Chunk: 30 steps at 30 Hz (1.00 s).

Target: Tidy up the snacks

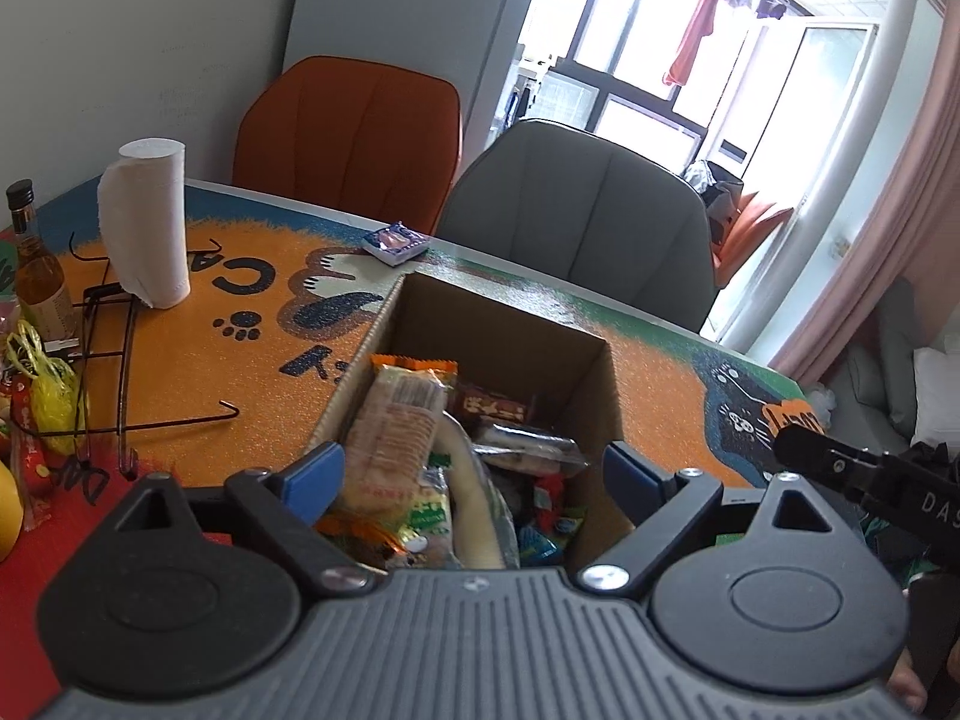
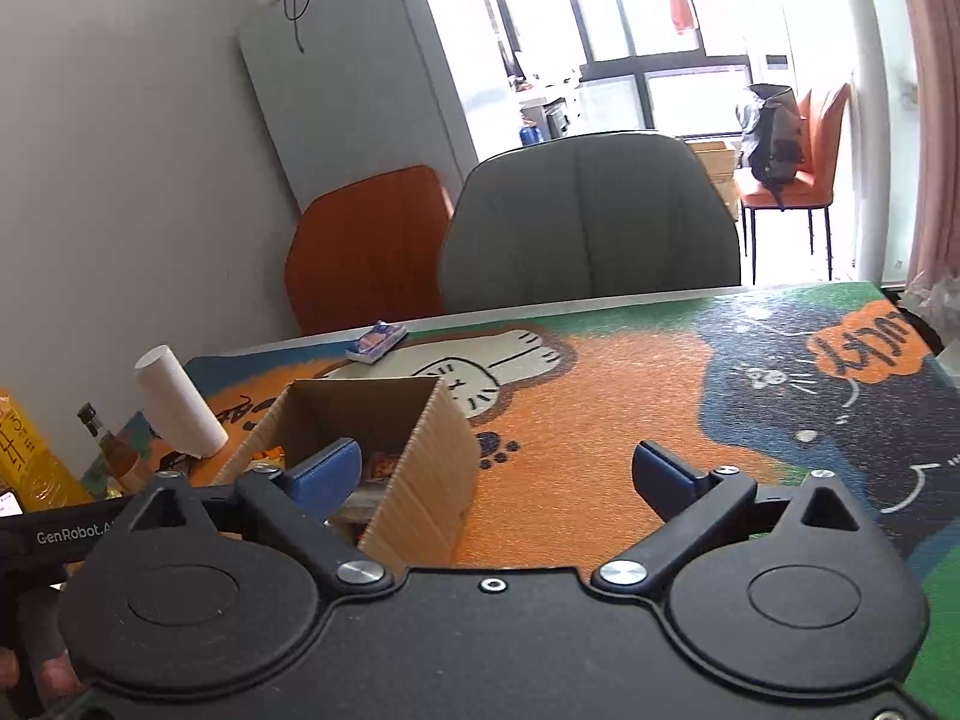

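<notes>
An open cardboard box [image 1: 510, 315] sits on the cartoon-cat table mat and holds several snack packets, among them a long biscuit pack [image 1: 399, 420] and a brown bar [image 1: 495, 407]. My left gripper [image 1: 474, 471] is open and empty, hovering over the box's near end. The box also shows in the right wrist view [image 2: 426, 480]. My right gripper [image 2: 498, 471] is open and empty, straddling the box's right wall, with its left fingertip [image 2: 327, 471] over the box. A small purple snack box [image 1: 395, 243] lies alone near the table's far edge and shows in the right wrist view too [image 2: 377, 342].
A paper towel roll [image 1: 147, 222], a glass bottle [image 1: 36, 264], a black wire rack [image 1: 114, 360] and a yellow bag [image 1: 51, 396] stand at the left. An orange chair [image 1: 354, 132] and a grey chair [image 1: 576, 210] stand behind the table. A yellow oil bottle [image 2: 30, 456] is at the far left.
</notes>
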Tool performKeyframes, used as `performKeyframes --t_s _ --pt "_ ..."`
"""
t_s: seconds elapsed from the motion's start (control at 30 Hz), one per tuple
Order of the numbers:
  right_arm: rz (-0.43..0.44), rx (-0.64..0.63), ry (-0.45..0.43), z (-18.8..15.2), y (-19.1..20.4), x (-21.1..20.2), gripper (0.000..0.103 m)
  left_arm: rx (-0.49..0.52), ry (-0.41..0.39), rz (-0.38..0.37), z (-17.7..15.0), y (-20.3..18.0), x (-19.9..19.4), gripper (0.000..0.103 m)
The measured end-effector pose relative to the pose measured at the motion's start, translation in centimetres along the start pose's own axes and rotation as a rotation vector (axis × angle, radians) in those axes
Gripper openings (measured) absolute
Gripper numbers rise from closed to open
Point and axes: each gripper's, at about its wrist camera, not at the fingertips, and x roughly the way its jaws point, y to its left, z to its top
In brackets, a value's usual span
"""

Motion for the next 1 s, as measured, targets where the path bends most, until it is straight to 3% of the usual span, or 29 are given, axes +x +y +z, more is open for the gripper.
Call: performKeyframes --t_s 0.47,1.0 --pt "-0.044 0.042 -0.013 -1.7 -2.9 -4.3 0.103 0.095 0.004 -0.011 -2.1 -3.4 -2.5 0.093" --pt "-0.030 -0.009 -0.021 -3.6 -2.9 -10.3 0.103 0.190 -0.008 -0.029 -4.9 -4.8 -7.5 0.103"
